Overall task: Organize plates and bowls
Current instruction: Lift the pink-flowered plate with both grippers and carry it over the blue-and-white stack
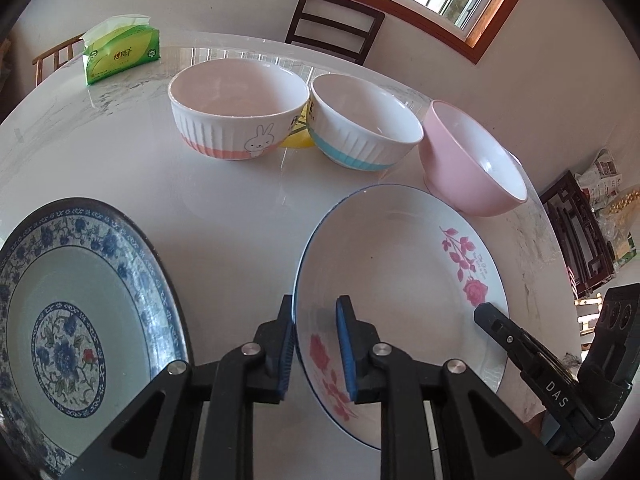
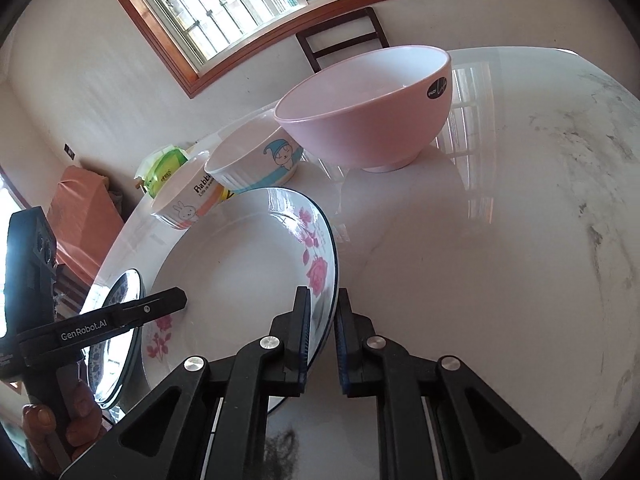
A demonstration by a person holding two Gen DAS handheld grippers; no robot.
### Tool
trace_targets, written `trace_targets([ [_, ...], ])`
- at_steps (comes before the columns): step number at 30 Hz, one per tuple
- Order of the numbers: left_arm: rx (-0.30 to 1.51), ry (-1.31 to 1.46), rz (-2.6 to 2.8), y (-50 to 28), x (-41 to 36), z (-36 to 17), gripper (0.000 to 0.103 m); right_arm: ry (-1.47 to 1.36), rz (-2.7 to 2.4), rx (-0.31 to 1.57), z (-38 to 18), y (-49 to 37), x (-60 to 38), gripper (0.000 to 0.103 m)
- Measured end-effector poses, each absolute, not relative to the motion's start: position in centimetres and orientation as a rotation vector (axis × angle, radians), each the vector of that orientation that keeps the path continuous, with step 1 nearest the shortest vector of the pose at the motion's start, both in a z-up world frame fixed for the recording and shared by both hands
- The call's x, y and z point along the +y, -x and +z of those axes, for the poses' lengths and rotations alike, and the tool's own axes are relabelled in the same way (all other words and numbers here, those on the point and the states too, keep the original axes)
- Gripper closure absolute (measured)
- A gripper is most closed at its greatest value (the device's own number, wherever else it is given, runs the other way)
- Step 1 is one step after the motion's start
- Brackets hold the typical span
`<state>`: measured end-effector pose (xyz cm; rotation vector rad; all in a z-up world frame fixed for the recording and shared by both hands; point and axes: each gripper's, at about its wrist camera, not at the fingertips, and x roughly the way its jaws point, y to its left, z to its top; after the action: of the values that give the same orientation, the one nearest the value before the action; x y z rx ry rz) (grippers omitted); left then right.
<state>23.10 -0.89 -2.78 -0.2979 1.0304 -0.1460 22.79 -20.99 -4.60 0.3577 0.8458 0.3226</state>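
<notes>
Both the left gripper (image 1: 316, 344) and right gripper (image 2: 322, 340) are clamped on opposite rims of the rose plate (image 1: 400, 280), just beside the blue plate (image 1: 72, 320); the lift is in hand, next calling for level carriage onto the blue plate.

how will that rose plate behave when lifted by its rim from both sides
The rose plate looks glazed, so its rim may slip between the pads. Gripped at opposite edges by the left gripper and right gripper, it should stay stiff. Likely ceramic, so breakable if dropped on the table.
</notes>
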Motion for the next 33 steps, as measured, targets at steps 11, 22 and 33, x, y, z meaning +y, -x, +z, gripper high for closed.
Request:
trace_targets([
  [11,0.965,0.372,-0.089,-17.1,4.7,-0.4,0.083,-0.353,0.424,0.846,-2.6,-19.7,-16.5,0.091],
  [22,0.928,0.438,0.034,-12.7,12.9,-0.5,0.083,-0.259,0.548,0.875,-2.2,-19.9,-8.1,0.091],
  [33,0.905,0.483,0.114,-12.0,18.1,-1.2,0.083,-0.182,0.604,0.888,-2.4,-20.7,-1.9,0.091],
])
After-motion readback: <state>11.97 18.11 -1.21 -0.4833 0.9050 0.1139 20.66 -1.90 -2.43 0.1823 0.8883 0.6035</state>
